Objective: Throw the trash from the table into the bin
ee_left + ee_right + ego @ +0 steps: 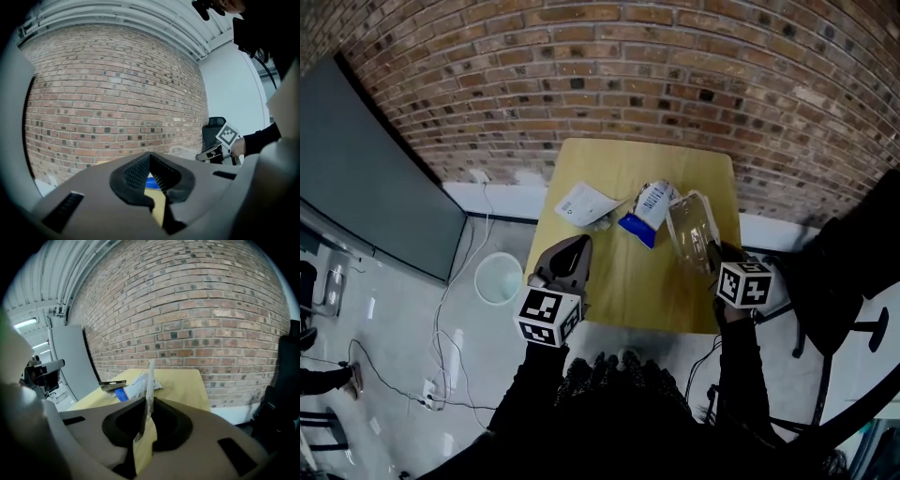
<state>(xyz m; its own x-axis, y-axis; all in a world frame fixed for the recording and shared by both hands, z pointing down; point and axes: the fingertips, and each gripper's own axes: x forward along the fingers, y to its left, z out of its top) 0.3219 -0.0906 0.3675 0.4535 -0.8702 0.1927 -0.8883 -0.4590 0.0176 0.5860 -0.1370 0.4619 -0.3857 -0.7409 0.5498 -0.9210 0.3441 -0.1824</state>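
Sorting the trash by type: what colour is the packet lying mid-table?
The packet is white with a blue end; the head view shows it best.

Head view looks steeply down on table point(628, 286); both gripper views sit low behind own jaws, facing brick wall point(197, 310); all three share table, wall.

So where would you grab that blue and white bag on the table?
The blue and white bag is probably best pinched at its flat blue end, which points toward the near edge of the table. The left gripper, shut and empty, is on that side, so it could open and come in low from there.
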